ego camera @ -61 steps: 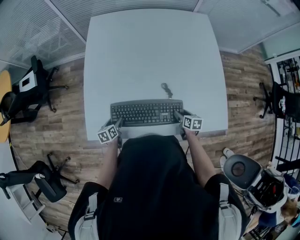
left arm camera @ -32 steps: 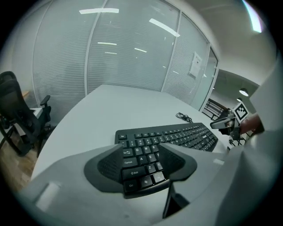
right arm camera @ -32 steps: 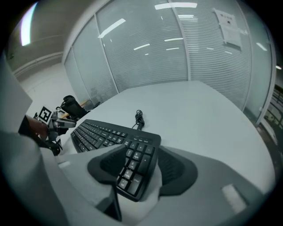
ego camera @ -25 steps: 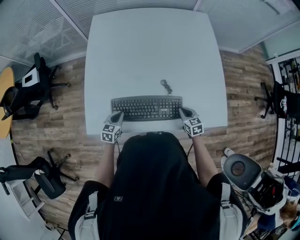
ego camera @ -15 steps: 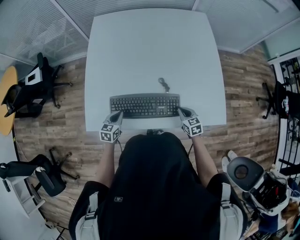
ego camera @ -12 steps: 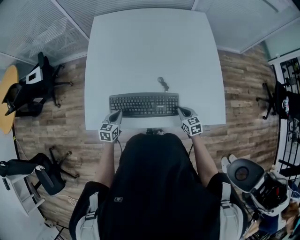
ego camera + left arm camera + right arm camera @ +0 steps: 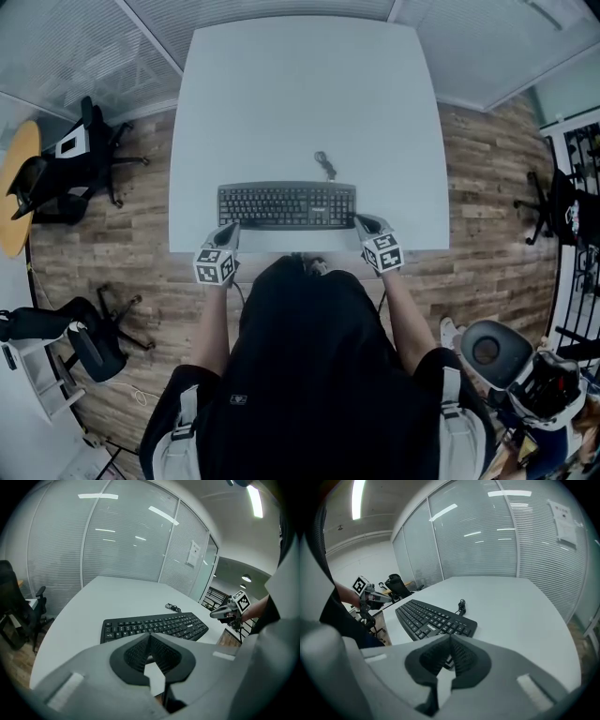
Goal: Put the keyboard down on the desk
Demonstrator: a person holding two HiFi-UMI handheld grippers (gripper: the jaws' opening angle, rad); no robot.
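On the white desk [image 7: 300, 103], towards its near edge, the black keyboard [image 7: 287, 204] now lies flat and square to the edge. A couple of seconds ago it sat a little skewed between my two grippers, with their tips overlapping its ends. Over the last second it has barely shifted at all. I take that to mean the keyboard is down and the desk is carrying its weight, so the task looks as good as done.

My left gripper [image 7: 228, 231] sits just off the near left corner and my right gripper [image 7: 360, 223] just off the near right corner. Both have their jaws pressed fully together. In the left gripper view and the right gripper view alike, the ribbed pads meet with nothing pinched between them. The keyboard lies just beyond the tips; I cannot tell whether the tips touch it.

The coiled cable [image 7: 325, 167] rests on the desk just behind the keyboard's far edge, as before.
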